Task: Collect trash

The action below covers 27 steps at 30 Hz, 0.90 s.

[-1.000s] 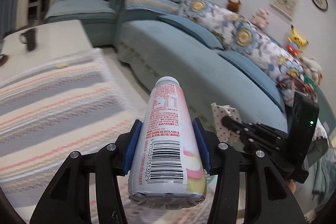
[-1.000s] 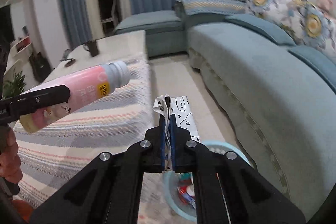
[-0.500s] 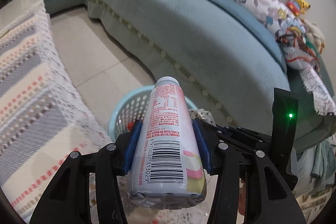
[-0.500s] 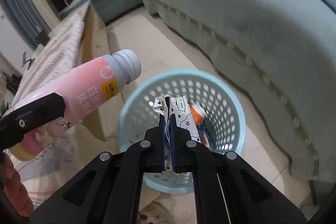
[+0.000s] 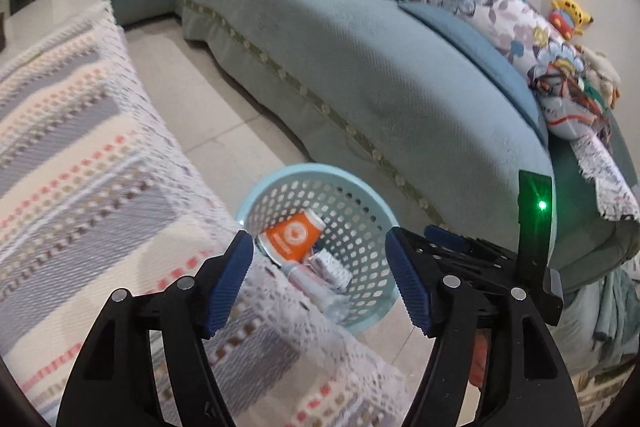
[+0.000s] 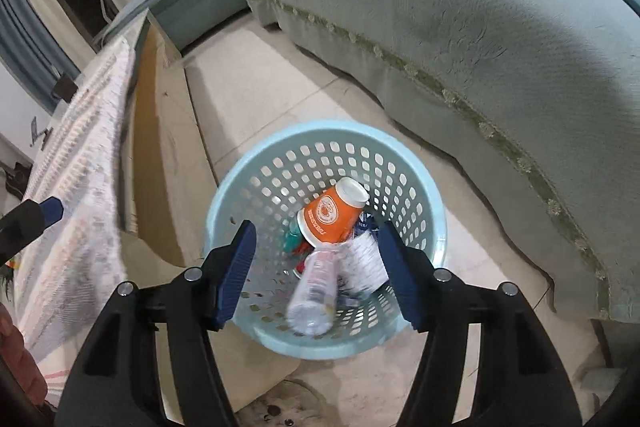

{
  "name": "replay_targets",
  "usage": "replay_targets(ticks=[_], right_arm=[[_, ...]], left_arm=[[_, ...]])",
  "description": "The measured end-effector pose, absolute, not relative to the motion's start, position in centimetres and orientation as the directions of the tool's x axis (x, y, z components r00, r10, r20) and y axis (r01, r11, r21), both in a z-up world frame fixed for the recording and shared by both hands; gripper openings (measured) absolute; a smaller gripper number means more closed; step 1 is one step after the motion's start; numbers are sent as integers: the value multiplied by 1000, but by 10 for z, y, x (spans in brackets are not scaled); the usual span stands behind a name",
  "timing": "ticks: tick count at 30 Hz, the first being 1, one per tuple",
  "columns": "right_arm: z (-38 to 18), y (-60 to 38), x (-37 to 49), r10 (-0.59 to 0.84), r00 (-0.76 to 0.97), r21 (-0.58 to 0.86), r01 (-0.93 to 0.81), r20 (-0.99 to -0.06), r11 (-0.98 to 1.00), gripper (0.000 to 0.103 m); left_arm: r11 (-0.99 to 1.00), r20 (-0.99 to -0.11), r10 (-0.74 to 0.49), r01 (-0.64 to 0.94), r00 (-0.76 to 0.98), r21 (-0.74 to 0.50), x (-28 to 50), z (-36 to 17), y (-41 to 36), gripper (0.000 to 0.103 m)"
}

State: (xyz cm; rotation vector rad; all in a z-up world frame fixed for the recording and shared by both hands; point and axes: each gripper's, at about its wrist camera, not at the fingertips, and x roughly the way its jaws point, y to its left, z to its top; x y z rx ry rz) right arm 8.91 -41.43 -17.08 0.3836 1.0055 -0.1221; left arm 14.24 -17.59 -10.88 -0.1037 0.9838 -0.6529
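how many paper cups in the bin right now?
1. An orange paper cup lies on its side against the far wall of the basket, above the bottle. More could be hidden underneath.

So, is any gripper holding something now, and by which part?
Nothing is held. The left gripper and right gripper are both opening with empty jaws; the bottle lies in the basket.

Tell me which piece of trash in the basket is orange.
The paper cup, lying tipped on the pile in the light blue basket. The bottle below it is pale pink and blurred, and the wrapper is whitish.
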Motion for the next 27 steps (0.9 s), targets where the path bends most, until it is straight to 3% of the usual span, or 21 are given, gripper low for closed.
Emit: replay_targets(ticks=[6,14,18,27], right_arm=[[-108,-393,55,26,614,239,268,-789,933,60],[-15,-325,1,-86,749,203,285,-657,937,73],[6,-299,-19,-268,773,85,382,-574,920,78],[-2,-273,-38,-362,822,84,440,-440,894,78]], left_arm=[[817,-648,-559,476,517,-325,95,-47,-143,75],[862,-519,-494,472,697,-187,16,9,-118,86],[919,-472,-383,381,794,-103,-9,11,-98,88],[960,-429,-279,247,859,-131,-17,-15,-62,90]])
